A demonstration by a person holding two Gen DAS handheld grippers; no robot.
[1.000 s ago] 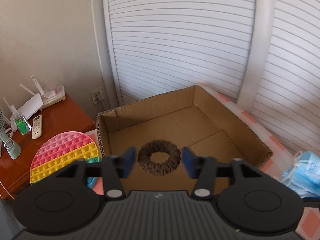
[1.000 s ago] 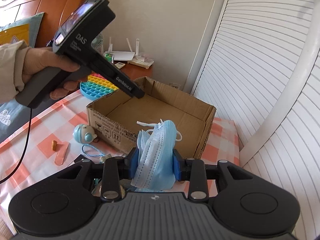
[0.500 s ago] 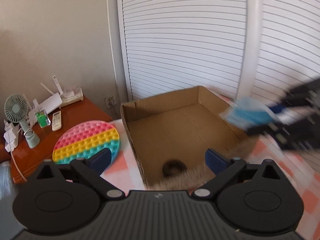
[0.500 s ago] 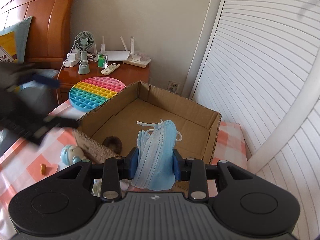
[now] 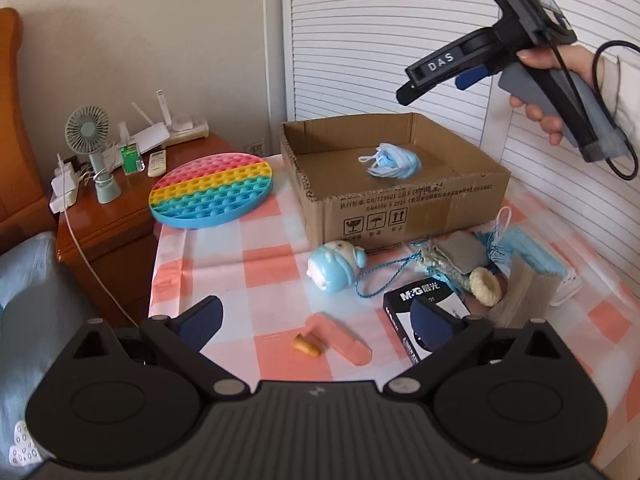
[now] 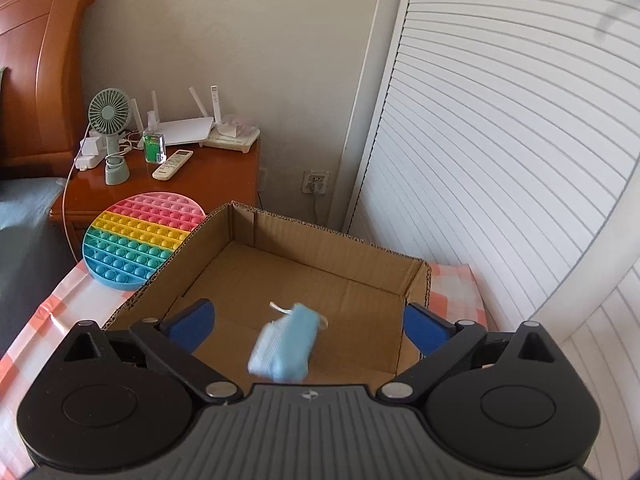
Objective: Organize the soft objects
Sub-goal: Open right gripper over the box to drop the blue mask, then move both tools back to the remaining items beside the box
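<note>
An open cardboard box (image 5: pixel 404 208) (image 6: pixel 352 240) stands on the checked tablecloth. A blue face mask (image 5: pixel 390 161) (image 6: pixel 286 344) is inside the box, blurred in the right wrist view. My right gripper (image 6: pixel 310 322) is open and empty above the box; its body (image 5: pixel 532 64) shows high right in the left wrist view. My left gripper (image 5: pixel 318 316) is open and empty, low over the cloth in front of the box. Before it lie a blue plush toy (image 5: pixel 334 266), a pink strip (image 5: pixel 340 340), a cream scrunchie (image 5: pixel 485 286) and more masks (image 5: pixel 534 252).
A rainbow pop-it disc (image 5: pixel 212 190) (image 6: pixel 140 236) lies left of the box. A black M&G box (image 5: pixel 424 312) and a grey pouch (image 5: pixel 456 258) lie front right. A wooden nightstand (image 6: pixel 216 172) holds a fan (image 6: pixel 110 132), router and remote. White louvred doors stand behind.
My right gripper opened and let go of the blue mask, which dropped into the box. My left gripper pulled back from the box and lowered toward the cloth, staying open.
</note>
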